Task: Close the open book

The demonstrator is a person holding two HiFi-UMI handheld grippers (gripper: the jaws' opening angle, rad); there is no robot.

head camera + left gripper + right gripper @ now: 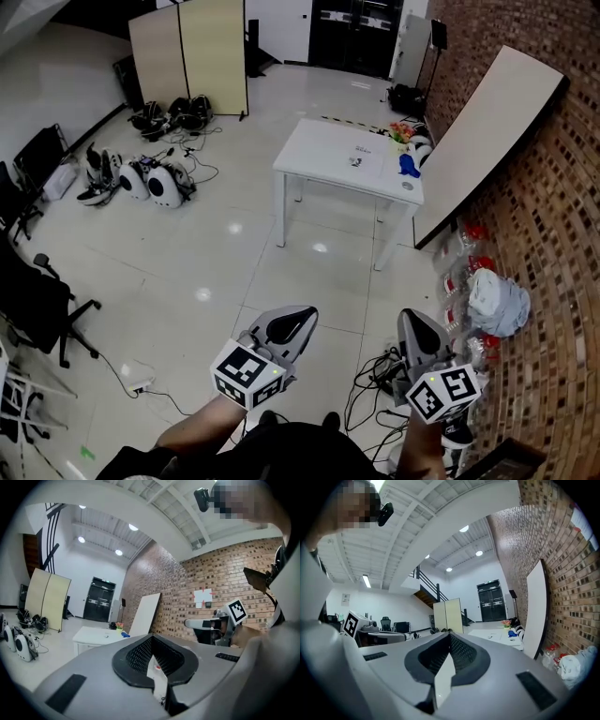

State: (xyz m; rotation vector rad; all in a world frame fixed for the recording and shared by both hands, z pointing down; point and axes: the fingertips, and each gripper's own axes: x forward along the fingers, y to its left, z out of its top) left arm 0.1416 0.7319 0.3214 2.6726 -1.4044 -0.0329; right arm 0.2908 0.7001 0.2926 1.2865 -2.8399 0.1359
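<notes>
Both grippers sit closest to us, held low and side by side with tiled floor under them. On the left gripper [298,319] the jaws meet at the tip with nothing between them; its own view shows the same, the black pads closing to a point [151,638]. The right gripper [412,323] is just as closed and empty, its pads meeting at the tip in its own view [451,637]. Each carries its marker cube at the rear, left [246,372] and right [442,392], with a forearm [197,427] behind the left one. Black cables [375,375] lie on the floor between and just beyond the two grippers. Well ahead of both jaws stands a white table [323,155]. On its top, toward the far right corner, lies a flat pale thing [364,150] that we take for the book, though it is too small to say whether it lies open or shut. A blue object [409,166] sits near the table's right edge. To the right of the right gripper runs a brick wall [553,234] with a long white board [487,131] leaning on it and a pale bag [497,300] at its foot. Far left of the left gripper stand a black office chair [37,300] and white gear on the floor [150,183]; a folding screen [192,56] stands beyond.
</notes>
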